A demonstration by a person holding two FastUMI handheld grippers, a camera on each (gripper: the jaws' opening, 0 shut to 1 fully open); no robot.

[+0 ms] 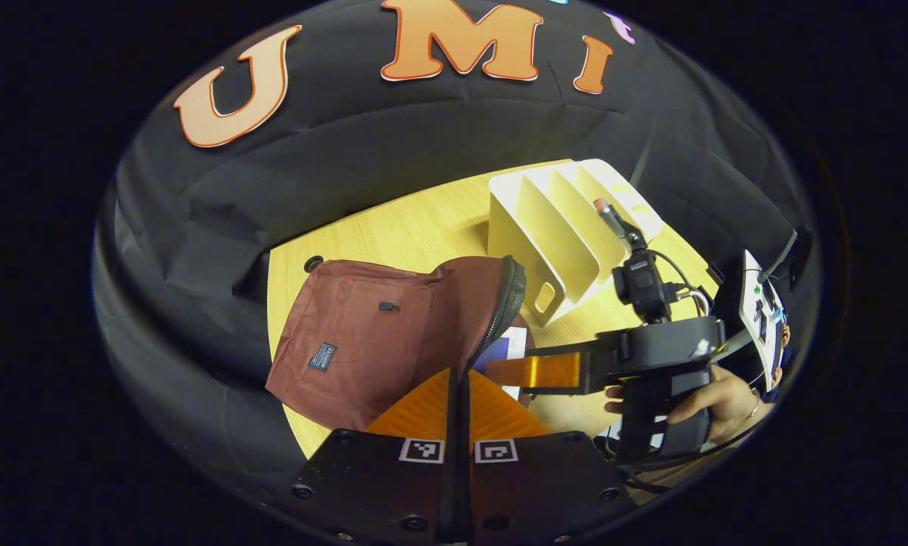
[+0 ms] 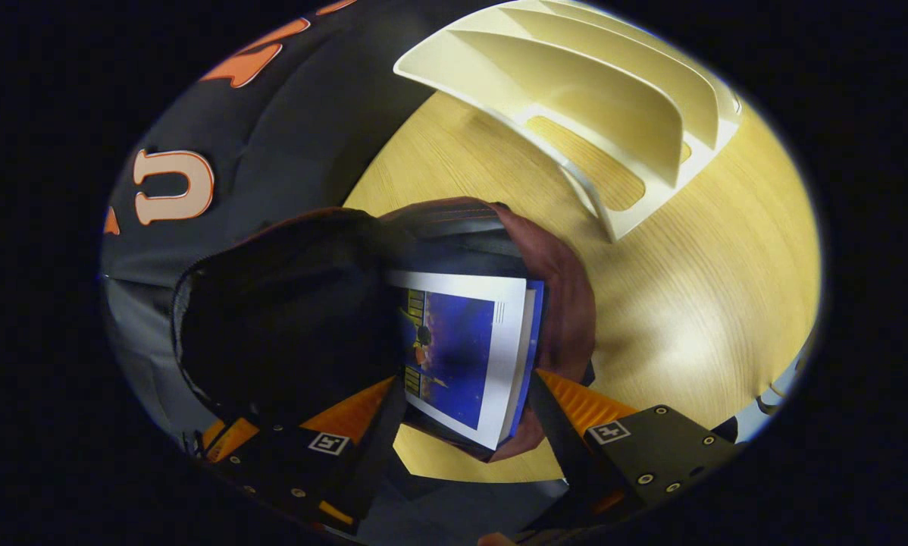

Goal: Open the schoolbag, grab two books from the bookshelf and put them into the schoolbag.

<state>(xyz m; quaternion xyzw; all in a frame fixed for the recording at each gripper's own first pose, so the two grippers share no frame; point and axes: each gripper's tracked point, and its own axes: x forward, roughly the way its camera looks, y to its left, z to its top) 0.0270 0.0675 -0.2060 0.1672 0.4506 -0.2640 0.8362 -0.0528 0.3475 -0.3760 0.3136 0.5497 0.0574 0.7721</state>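
The maroon schoolbag (image 1: 363,334) lies on the wooden table (image 1: 393,227) with its zipped mouth raised. My left gripper (image 1: 458,379) is shut on the zipper edge of the flap and holds it up. In the right gripper view the bag's dark inside (image 2: 287,318) gapes, and a blue-covered book (image 2: 461,349) with a white border lies in the mouth. My right gripper (image 2: 469,379) is open, its orange fingers (image 2: 575,402) wide apart either side of the book's near end. The left gripper view shows that right gripper (image 1: 499,371) reaching into the mouth, beside a white corner of the book (image 1: 511,345).
The cream slotted bookshelf (image 1: 560,227) (image 2: 598,98) stands behind the bag; the slots I can see hold nothing. A hand (image 1: 712,394) holds the right gripper's body at the table's right. Bare tabletop (image 2: 689,265) lies right of the bag.
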